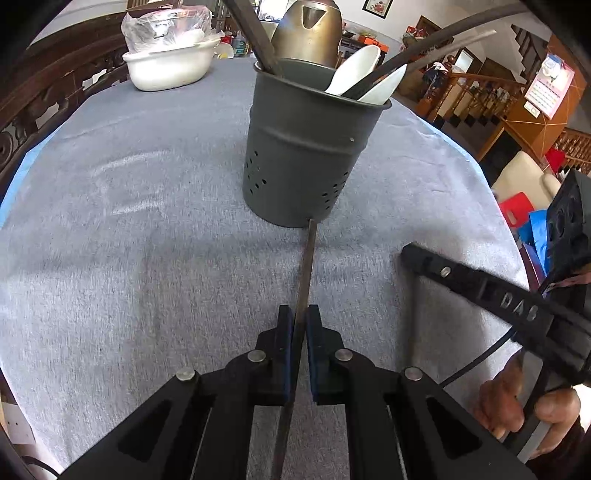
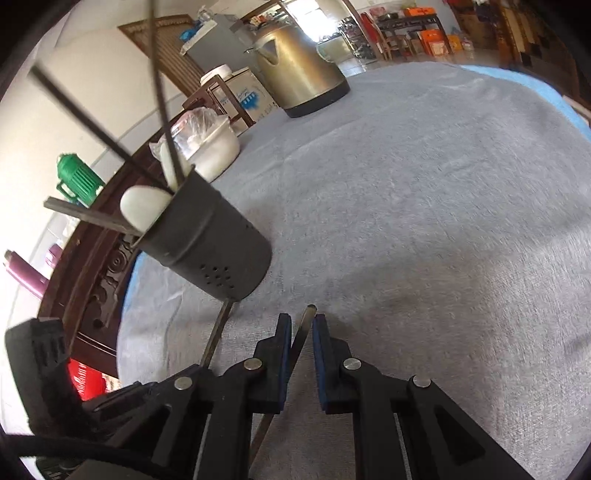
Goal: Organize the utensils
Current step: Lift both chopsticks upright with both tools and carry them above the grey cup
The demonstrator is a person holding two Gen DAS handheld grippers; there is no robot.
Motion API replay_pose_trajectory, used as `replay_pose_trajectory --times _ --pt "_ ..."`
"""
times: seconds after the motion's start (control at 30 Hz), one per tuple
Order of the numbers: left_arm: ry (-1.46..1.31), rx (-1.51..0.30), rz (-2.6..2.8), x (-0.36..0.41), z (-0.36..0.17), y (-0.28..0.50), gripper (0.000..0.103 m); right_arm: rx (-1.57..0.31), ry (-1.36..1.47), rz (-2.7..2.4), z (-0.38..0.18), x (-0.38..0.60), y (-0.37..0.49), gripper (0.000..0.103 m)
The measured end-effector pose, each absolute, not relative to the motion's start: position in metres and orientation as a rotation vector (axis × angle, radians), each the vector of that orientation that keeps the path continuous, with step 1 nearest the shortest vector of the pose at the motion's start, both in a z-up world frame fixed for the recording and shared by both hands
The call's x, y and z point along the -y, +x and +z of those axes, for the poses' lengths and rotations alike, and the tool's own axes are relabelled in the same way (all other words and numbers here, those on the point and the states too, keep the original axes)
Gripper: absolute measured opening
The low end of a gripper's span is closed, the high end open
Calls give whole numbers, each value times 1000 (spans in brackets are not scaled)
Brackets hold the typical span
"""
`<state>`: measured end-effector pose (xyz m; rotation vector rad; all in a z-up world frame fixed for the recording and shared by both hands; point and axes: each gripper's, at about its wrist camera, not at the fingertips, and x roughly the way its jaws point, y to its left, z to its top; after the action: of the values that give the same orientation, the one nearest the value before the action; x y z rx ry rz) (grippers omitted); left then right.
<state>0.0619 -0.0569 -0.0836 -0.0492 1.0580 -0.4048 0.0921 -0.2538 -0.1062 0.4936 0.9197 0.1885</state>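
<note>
A: Status on the left hand-held gripper (image 1: pixel 300 325)?

B: Pressed together on a dark chopstick (image 1: pixel 306 266). The stick runs out past the pads, and its far tip sits at the base of the grey holder (image 1: pixel 306 155), on the near side.

A: And the right hand-held gripper (image 2: pixel 301 328)?

B: Nearly closed, pinching a second chopstick (image 2: pixel 302 332). That one lies slanted between the pads, tip poking out just past them. It is near the holder but not touching it.

A: Where is the holder?

B: Upright on the surface (image 1: pixel 147 229), which has a grey cloth over it. The holder has holes low on its wall. It already has two white spoons (image 1: pixel 354 68) and several dark chopsticks (image 1: pixel 258 40) in it, leaning out over the rim.

A: Anything else around the holder?

B: A metal kettle (image 1: pixel 308 29) stands behind it. A white bowl (image 1: pixel 168 64) with a plastic bag on top is behind it too, off to the left in the left wrist view. In that same view, the person's hand (image 1: pixel 532 410) shows on the right gripper's handle, right of the holder and nearer the camera.
</note>
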Motion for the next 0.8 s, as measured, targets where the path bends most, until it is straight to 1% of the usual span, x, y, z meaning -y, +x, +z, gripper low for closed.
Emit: replay_pose_trajectory --times 0.13,0.23,0.4,0.53,0.57,0.6,0.63,0.7,0.8 --pt "-30 -1074 -414 63 -84 81 12 -963 517 184 -111 252 95 15" --pt "-51 -1092 -424 65 -83 91 22 -996 537 175 -110 255 94 16" --pt "-50 -1079 -428 74 -79 102 23 -1014 556 166 -109 256 92 22" --pt "-14 -1062 -436 93 -77 120 23 -1006 490 153 -105 245 95 22" --pt "1 -1057 -432 97 -77 122 19 -1002 467 151 -105 242 95 22" --pt "2 -1057 -438 98 -77 123 12 -997 420 147 -104 238 95 20" --pt "0 -1063 -447 100 -79 125 7 -993 367 137 -103 233 94 15" --pt "9 -1050 -444 102 -79 125 6 -986 314 138 -101 228 92 13" --pt "-3 -1030 -446 97 -76 124 6 -969 345 153 -99 232 88 13"
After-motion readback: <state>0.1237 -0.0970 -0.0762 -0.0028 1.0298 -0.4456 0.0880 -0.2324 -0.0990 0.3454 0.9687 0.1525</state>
